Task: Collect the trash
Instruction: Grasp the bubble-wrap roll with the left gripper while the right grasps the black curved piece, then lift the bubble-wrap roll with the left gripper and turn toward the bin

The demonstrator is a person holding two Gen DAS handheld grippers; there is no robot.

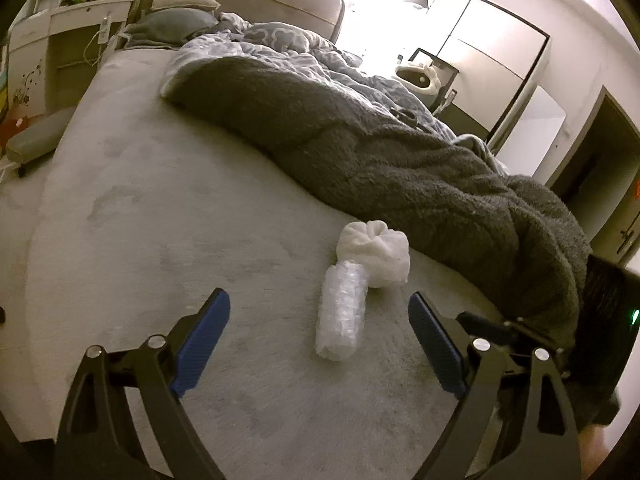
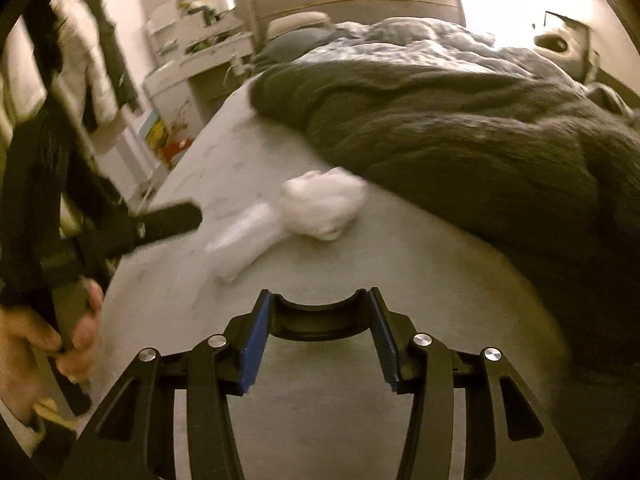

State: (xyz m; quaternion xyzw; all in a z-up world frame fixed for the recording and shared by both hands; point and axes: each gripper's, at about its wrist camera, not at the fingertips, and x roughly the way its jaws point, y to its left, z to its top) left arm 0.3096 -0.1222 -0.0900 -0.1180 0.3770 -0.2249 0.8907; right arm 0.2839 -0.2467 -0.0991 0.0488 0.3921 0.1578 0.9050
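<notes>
Now | approach step | left gripper [image 1: 319, 320] spread wide, empty, near bubble-wrap roll [image 1: 341, 312] | right gripper [image 2: 318, 344] part-open on a dark curved object [image 2: 316, 322] | closure required next

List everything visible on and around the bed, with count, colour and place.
clear bubble-wrap roll: one, translucent white, on the bare sheet between the left claw's fingers.
crumpled white tissue wad: one, white, touching the roll's far end.
fuzzy dark grey blanket: one, dark grey, across the bed's right side.
patterned blue-grey duvet: one, beyond the blanket.
pillows: two, beige and grey, at the headboard.
left claw: one, black, blue pads, open.
right claw: one, gripping a black curved piece.
</notes>
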